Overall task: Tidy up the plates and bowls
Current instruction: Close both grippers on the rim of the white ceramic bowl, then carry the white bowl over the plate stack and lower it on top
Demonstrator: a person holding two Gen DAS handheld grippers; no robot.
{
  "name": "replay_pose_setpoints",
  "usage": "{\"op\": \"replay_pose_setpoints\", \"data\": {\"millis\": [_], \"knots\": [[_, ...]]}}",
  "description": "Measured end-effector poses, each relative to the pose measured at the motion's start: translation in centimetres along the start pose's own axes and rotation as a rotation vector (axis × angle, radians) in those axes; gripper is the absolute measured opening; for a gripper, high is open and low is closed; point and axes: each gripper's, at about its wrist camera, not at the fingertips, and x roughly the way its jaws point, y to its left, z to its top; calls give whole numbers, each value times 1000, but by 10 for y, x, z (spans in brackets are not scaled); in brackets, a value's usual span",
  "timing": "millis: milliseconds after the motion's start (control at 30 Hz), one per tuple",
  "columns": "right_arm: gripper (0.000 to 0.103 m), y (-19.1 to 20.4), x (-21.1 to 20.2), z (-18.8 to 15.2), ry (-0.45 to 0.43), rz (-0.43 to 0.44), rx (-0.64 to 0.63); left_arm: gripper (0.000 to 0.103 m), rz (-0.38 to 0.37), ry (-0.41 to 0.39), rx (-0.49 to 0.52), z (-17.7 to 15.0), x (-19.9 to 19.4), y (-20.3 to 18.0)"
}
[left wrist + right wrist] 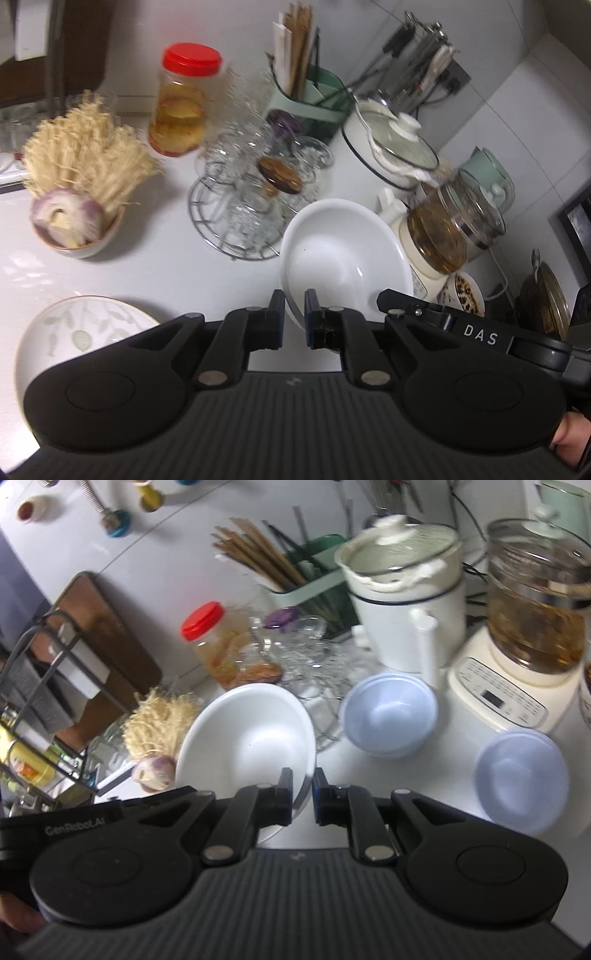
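White bowl (pixel 343 254), plain, glossy, empty, tilted above the counter (pixel 166 266), its rim pinched by both the left gripper (pixel 294 308) and the right gripper (pixel 303 790). Two pale blue bowls (pixel 388 712), both empty, stand beside it. One small bowl (pixel 74 236) holds enoki mushrooms (pixel 85 147) and onion. One leaf-patterned plate (pixel 74 332) lies bare.
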Motion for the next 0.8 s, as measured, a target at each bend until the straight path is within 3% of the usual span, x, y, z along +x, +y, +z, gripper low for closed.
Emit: {"op": "replay_pose_setpoints", "data": {"millis": [300, 800], "knots": [[13, 36, 15, -6, 33, 65, -67, 13, 52, -50, -72, -11, -31, 36], [14, 97, 54, -44, 191, 141, -211, 13, 170, -56, -272, -55, -64, 107]]}}
